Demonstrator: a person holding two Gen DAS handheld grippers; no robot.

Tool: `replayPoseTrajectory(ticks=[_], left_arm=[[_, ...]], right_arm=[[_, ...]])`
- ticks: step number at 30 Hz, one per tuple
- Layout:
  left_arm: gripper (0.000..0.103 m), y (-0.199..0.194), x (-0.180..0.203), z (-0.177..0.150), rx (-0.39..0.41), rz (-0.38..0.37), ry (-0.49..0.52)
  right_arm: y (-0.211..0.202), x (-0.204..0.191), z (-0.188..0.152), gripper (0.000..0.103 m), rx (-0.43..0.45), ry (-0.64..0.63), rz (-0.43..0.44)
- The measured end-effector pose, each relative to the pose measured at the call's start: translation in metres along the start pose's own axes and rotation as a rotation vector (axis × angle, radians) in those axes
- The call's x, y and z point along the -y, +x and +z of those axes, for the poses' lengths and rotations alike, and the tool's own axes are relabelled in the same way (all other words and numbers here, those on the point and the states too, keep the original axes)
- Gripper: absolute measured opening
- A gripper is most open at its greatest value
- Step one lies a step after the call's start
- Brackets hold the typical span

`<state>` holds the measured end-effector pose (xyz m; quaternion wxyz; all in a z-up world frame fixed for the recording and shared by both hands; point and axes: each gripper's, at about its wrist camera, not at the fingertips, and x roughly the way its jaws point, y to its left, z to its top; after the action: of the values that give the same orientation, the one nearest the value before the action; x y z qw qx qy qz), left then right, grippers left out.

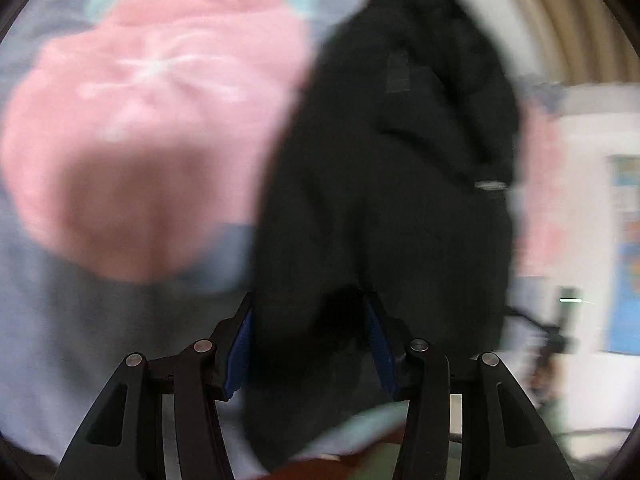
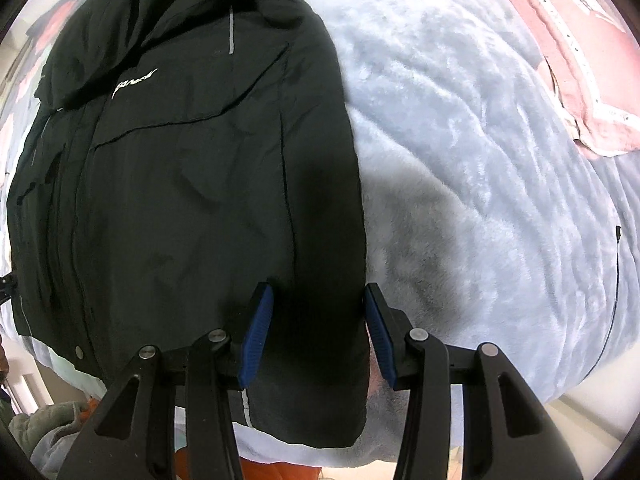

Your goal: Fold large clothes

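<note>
A black jacket (image 2: 180,180) with a small white logo lies front up on a pale blue fleece blanket (image 2: 480,160). My right gripper (image 2: 318,308) points straight down over the jacket's right side. Its blue pads (image 2: 256,332) stand apart on either side of a flat, unbunched strip along that edge. In the blurred left wrist view a thick fold of the black jacket (image 1: 380,160) rises in front of the camera. It fills the gap of my left gripper (image 1: 308,320), and both blue pads (image 1: 240,344) press on it.
A pink quilt (image 2: 580,60) lies at the blanket's far right. A blurred pink, rounded cover (image 1: 140,120) sits left of the lifted fold. The bed's edge runs near the jacket's hem, with something orange (image 2: 280,468) below it. A white wall with a blue poster (image 1: 624,260) is at right.
</note>
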<state>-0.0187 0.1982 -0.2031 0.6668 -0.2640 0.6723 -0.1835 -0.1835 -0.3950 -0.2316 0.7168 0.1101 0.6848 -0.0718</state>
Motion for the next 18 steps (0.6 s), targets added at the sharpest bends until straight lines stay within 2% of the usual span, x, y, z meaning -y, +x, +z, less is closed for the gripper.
replayPoseTrajectory(ticks=[1, 4, 7, 9, 14, 18], left_arm=[[0.052, -0.008, 0.008, -0.002, 0.014, -0.108, 0.009], [0.052, -0.018, 0.022, -0.003, 0.029, -0.251, 0.038], [0.052, -0.016, 0.023, -0.001, 0.023, -0.307, 0.019], [0.052, -0.007, 0.024, -0.003, 0.009, -0.287, 0.009], [0.052, 0.013, 0.023, -0.015, -0.053, -0.126, 0.046], [0.052, 0.023, 0.020, -0.015, -0.070, -0.082, 0.036]], right_arm=[[0.000, 0.000, 0.000, 0.050, 0.000, 0.002, 0.007], [-0.002, 0.006, -0.003, 0.050, 0.001, 0.008, 0.038], [-0.004, 0.013, -0.009, 0.050, -0.007, 0.029, 0.091], [-0.006, 0.021, -0.012, 0.050, -0.010, 0.047, 0.121], [-0.007, 0.045, -0.022, 0.050, -0.015, 0.119, 0.186], [0.000, 0.056, -0.033, 0.050, -0.055, 0.148, 0.205]])
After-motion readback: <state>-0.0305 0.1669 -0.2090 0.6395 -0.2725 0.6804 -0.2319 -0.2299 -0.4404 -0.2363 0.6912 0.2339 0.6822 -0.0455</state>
